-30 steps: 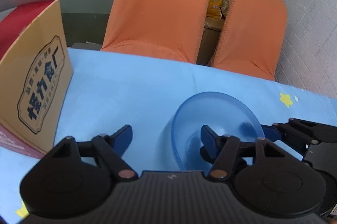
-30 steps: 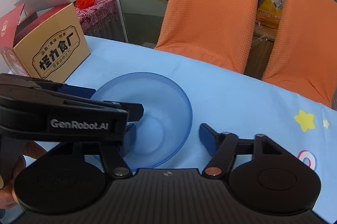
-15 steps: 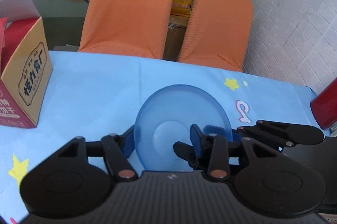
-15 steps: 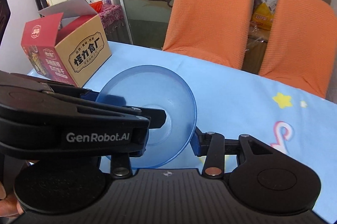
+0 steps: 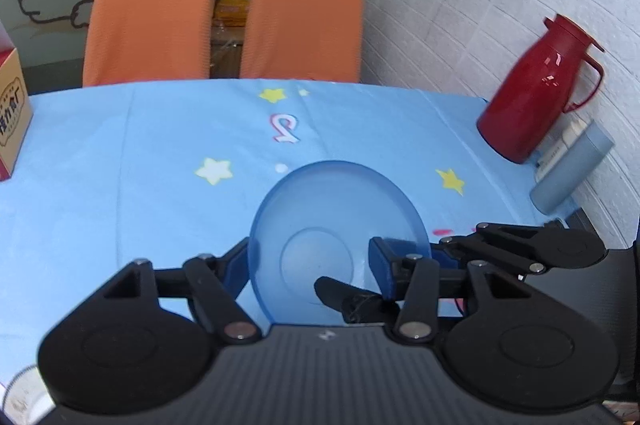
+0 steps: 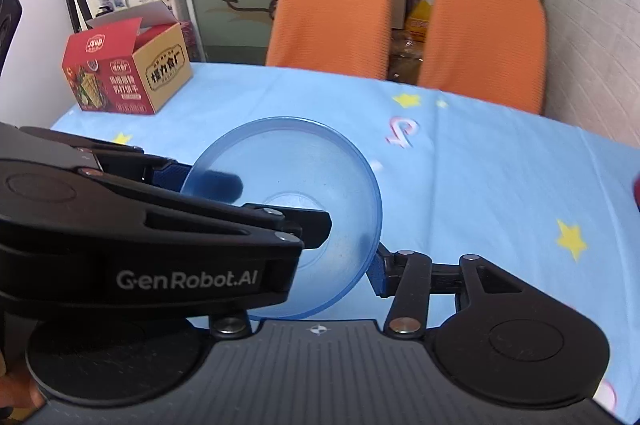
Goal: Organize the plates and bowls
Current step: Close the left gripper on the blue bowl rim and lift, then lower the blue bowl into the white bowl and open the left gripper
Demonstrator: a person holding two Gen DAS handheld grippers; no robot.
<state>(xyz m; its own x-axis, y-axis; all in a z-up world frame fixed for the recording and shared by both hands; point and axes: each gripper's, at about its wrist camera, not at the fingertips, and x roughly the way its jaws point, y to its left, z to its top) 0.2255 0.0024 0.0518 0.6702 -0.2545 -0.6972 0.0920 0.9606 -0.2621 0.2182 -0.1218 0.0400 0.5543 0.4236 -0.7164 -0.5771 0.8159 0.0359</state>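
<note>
A translucent blue bowl (image 5: 336, 221) is held tilted above the blue tablecloth (image 5: 160, 153), between both grippers. My left gripper (image 5: 310, 261) is shut on the bowl's left rim, one finger outside and one inside. My right gripper (image 6: 308, 265) is shut on the bowl (image 6: 288, 185) at its near right rim; its right finger (image 6: 380, 275) sits outside the wall and its left finger is hidden behind the left gripper's body. The right gripper also shows at the right of the left wrist view (image 5: 520, 249).
A red thermos jug (image 5: 536, 89) and a grey box (image 5: 572, 165) stand at the table's right edge by the wall. An open red and tan carton (image 6: 128, 65) stands at the far left. Two orange chairs (image 6: 328, 13) stand behind the table.
Both grippers have carried the bowl up and to the right across the table. The carton has fallen away to the left and the red jug has come into view.
</note>
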